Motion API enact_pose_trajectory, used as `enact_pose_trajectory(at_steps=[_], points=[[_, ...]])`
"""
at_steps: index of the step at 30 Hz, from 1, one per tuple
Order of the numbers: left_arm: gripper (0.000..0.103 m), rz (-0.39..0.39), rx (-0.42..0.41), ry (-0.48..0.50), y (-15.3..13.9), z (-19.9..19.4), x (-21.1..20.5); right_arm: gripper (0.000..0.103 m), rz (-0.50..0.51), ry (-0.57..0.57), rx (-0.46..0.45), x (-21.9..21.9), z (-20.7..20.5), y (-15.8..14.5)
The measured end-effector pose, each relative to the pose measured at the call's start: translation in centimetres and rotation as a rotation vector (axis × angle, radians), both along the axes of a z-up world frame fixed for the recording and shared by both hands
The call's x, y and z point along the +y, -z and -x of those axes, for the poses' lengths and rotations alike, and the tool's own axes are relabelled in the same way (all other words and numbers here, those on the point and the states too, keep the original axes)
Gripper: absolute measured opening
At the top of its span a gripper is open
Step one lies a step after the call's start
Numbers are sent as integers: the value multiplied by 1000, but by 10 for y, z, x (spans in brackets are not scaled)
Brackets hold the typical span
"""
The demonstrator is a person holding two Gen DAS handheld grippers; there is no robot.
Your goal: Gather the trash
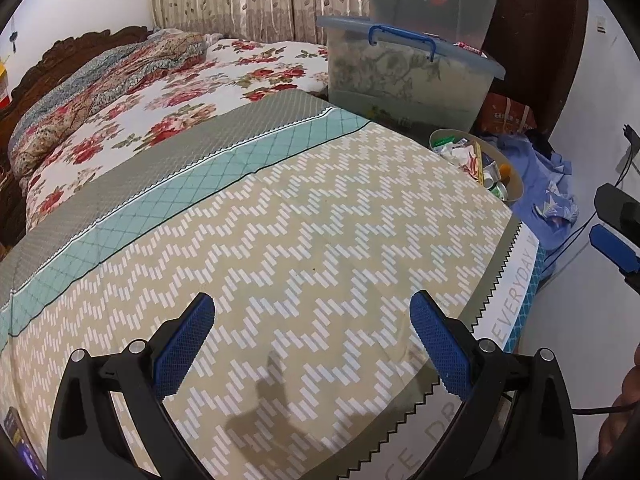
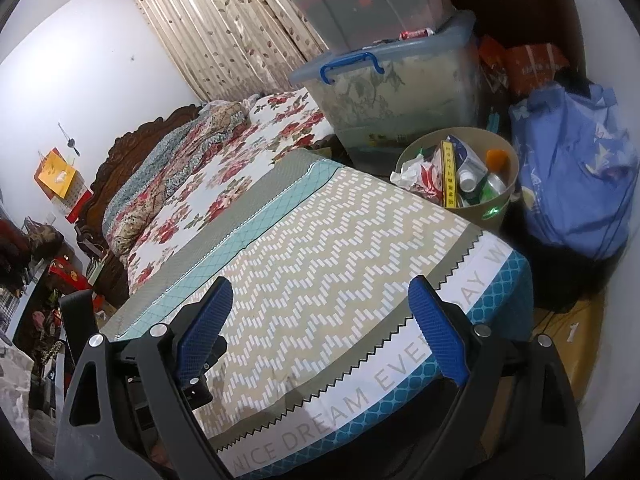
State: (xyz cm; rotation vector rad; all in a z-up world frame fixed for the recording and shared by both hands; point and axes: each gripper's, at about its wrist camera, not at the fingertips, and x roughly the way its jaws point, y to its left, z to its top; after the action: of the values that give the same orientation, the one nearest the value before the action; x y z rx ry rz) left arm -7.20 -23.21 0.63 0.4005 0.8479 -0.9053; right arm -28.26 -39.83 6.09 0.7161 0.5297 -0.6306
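- Hovering over the zigzag-patterned bedspread (image 1: 304,240) with both claws empty: left claw (image 1: 312,344) spread wide, nothing between the blue pads; right claw (image 2: 320,328) likewise wide apart over the foot of the bed.
- Judging by the bare bedspread, seemingly near the end of collecting, or between items; no loose trash in sight on the bed in either view.
- Sitting at the far corner of the bed, just beside the stacked storage bins (image 2: 392,92): the round trash bin (image 2: 500,216), already full of wrappers, a yellow box and small bottles.
- Next move, probably: scanning for any remaining litter, then reaching with one claw, closing on it and carrying it to the bin.
- Shown only by the right wrist view: the bin's contents in full, the blue bag (image 2: 576,168) beside it, the clutter left of the headboard.
- Shown only by the left wrist view: the right claw's tips at the right edge, and blue cloth (image 1: 548,184) by the bin.
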Motion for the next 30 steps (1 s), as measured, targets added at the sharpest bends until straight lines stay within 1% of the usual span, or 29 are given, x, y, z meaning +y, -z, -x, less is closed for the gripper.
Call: enact_pose_trajectory(at_steps=[7,9,10,14,17,21,24,30], points=[[94,9,52,-49,2,-13,7,89,-3,-6,2,2,-2,1],[94,7,46,-63,2,-16,9,89,-1,-7,2,2,-3,1],[94,4,30,-75,1,-17,10,89,1,-7,2,2,-3,0],[94,-16,0,-85,1,-17,10,89,1,-6,3,3,-4,0],[94,-29,7,-99,2,-20,10,89,-1,-10,6,3,-4,0],[94,-22,31,-119,3,-26,13,89,-4,-11,8,2,-4,0],[94,-7,18,-120,0,-26,16,89,-4,-9,8,2,-4,1],[94,21,-50,-92,-8,-18,16,89,16,-4,7,4,-4,-1]])
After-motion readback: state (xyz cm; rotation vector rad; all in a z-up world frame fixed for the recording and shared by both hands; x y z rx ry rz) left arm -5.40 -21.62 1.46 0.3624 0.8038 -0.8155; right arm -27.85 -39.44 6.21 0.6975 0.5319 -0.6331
